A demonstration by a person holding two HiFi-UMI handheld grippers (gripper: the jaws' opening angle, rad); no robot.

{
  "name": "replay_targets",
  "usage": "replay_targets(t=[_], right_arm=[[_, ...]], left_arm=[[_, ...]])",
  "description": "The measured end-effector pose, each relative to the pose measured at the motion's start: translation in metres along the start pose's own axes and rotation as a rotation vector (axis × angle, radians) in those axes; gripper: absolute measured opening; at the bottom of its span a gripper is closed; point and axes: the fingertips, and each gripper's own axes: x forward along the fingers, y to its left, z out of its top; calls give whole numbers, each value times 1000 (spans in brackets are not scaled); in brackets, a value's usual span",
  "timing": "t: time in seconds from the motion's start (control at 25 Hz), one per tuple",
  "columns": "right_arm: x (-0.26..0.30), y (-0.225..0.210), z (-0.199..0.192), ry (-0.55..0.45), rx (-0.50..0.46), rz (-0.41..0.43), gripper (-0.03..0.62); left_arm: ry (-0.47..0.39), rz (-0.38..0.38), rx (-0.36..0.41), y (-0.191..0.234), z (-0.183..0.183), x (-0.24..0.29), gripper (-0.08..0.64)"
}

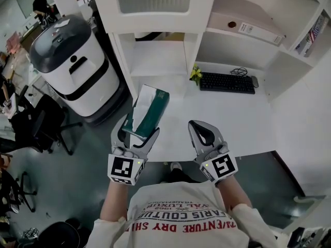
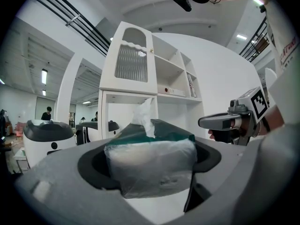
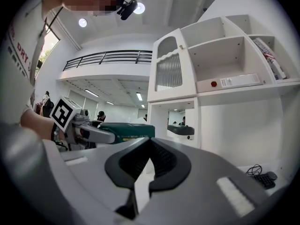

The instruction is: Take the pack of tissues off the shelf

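The pack of tissues (image 2: 152, 172) is wrapped in thin, crinkled, glossy plastic film, and soft white paper pokes out of it. The left gripper (image 1: 138, 133) and right gripper (image 3: 149, 165) are both matt grey plastic with black ribbed pads (image 3: 162, 158). The shelf (image 1: 155, 61) and counter (image 1: 227, 118) look smooth and white.

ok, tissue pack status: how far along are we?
Done: the tissue pack is off the shelf. In hand: the left gripper is clamped on it, holding it in the air in front of the unit. Remaining: at most setting it down. The right gripper is empty, jaws together.
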Motion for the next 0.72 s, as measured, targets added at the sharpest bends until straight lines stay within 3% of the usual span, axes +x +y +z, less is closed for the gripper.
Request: replay_targets(t=[0.72], right_arm=[[9,-17,-3,3,-24,6,0]], left_arm=[[-8,9,11,-3,10,17,430]])
